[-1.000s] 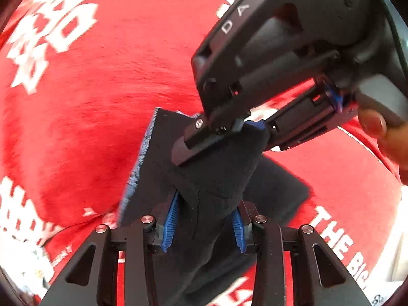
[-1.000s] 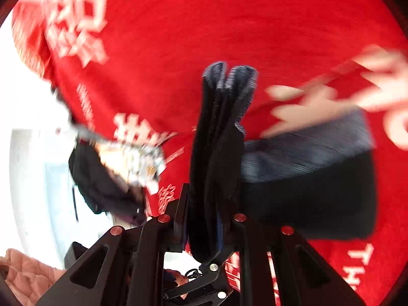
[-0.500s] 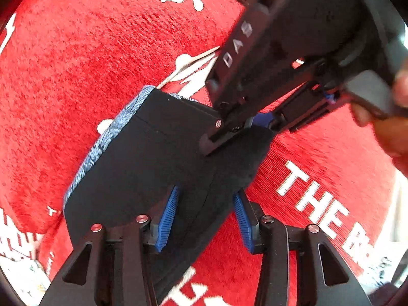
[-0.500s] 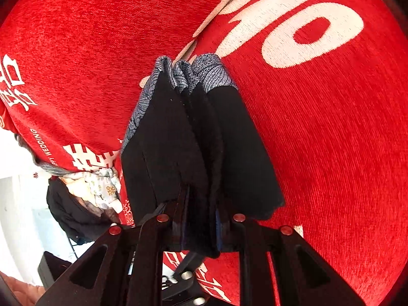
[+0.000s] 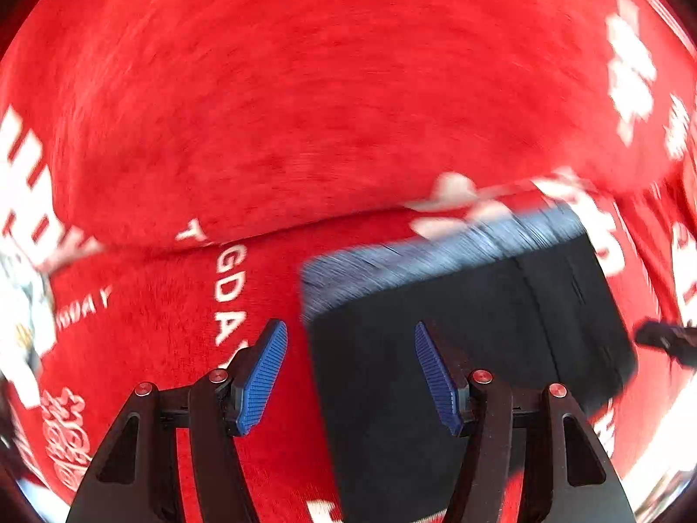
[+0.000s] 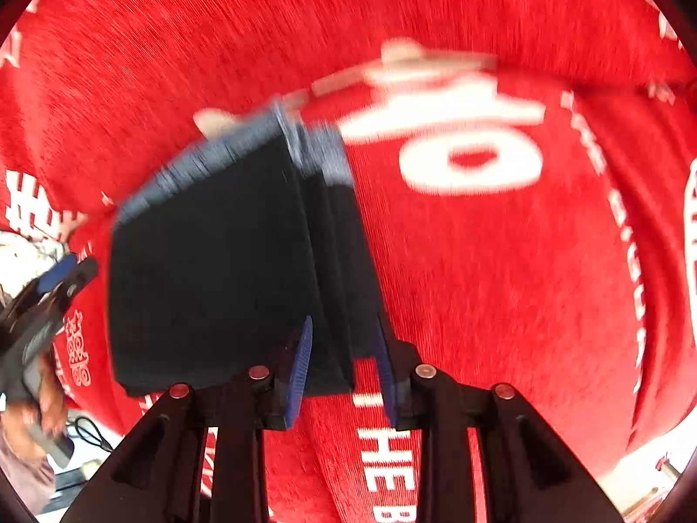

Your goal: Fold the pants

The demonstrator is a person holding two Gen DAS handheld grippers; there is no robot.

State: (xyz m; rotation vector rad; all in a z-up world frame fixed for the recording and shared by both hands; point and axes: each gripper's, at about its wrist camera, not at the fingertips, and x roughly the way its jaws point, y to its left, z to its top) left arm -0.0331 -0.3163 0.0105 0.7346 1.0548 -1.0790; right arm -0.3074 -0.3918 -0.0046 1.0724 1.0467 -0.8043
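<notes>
The folded black pants (image 5: 457, 331) with a blue-grey patterned waistband lie as a compact bundle on the red cloth (image 5: 305, 109). In the left wrist view my left gripper (image 5: 350, 375) is open and empty; the bundle's left edge lies between its blue pads. In the right wrist view my right gripper (image 6: 342, 370) is open, its pads standing either side of the near right edge of the pants (image 6: 218, 270) without pinching it. The left gripper (image 6: 48, 300) shows at the far left of that view. Both views are blurred by motion.
The red cloth (image 6: 501, 283) with white lettering covers the whole work surface. A pile of other clothes (image 5: 21, 305) lies at the cloth's left edge. The cloth's near edge and a bright floor show at the bottom right (image 5: 653, 449).
Both grippers have opened and let go of the pants. The folded bundle now lies flat on the cloth, and the two grippers have drawn apart from each other.
</notes>
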